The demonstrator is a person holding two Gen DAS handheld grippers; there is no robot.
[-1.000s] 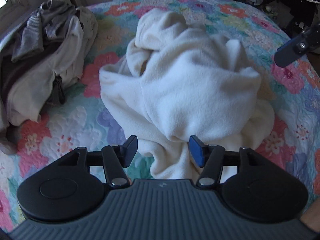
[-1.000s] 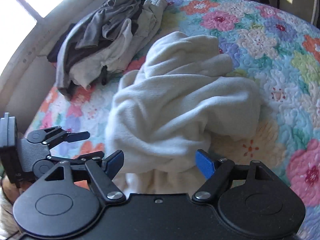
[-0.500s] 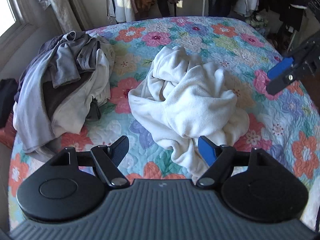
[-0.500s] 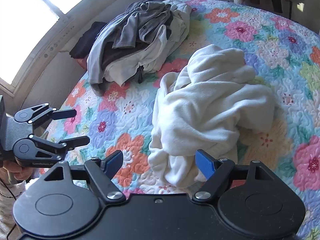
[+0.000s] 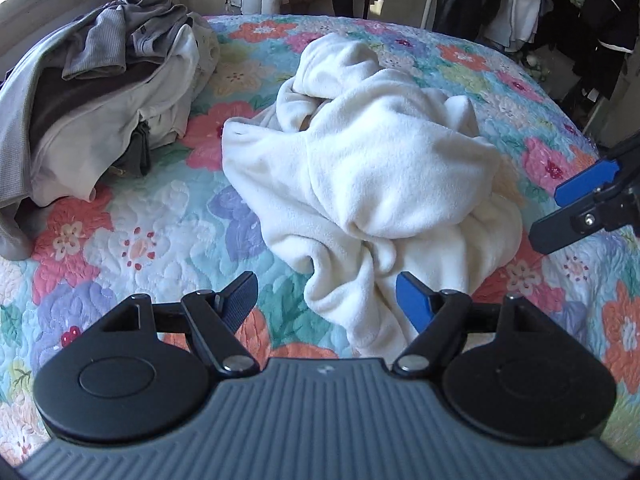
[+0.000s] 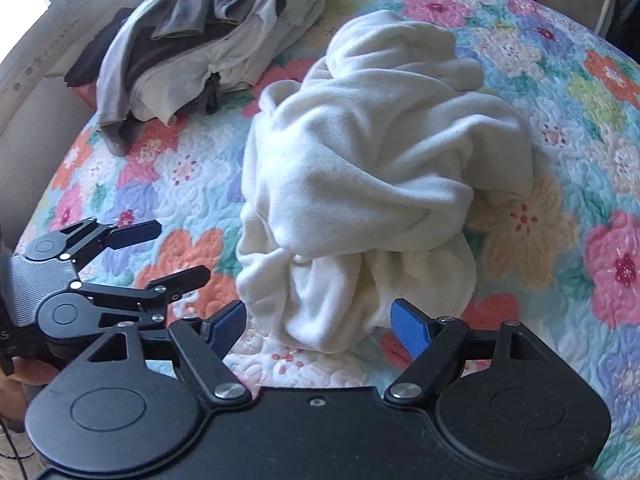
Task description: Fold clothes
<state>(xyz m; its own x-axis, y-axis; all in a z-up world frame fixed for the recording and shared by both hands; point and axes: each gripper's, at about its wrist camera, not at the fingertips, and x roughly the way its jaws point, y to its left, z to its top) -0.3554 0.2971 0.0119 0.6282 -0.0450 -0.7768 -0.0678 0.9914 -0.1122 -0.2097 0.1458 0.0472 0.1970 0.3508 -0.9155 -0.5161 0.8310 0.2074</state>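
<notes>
Fleece, cream-white and crumpled into one heap (image 5: 372,176), lay near the middle of the floral quilt (image 5: 132,240), well apart from the pile of grey and beige clothes (image 5: 100,92) toward the window side. Nothing was folded yet. Left gripper (image 5: 326,298) hung over the heap's near hem, jaws apart, with a lobe of fleece reaching in between them but not pressed by either pad. Right gripper (image 6: 318,322) hung over the same near edge, jaws apart, the lowest fold of the fleece between the pads, untouched as far as I could see. Heap ran long from the near hem away toward the far side of the quilt, so both grippers faced its short near end. Both looked about equally close; I judged a hem grab came next.
</notes>
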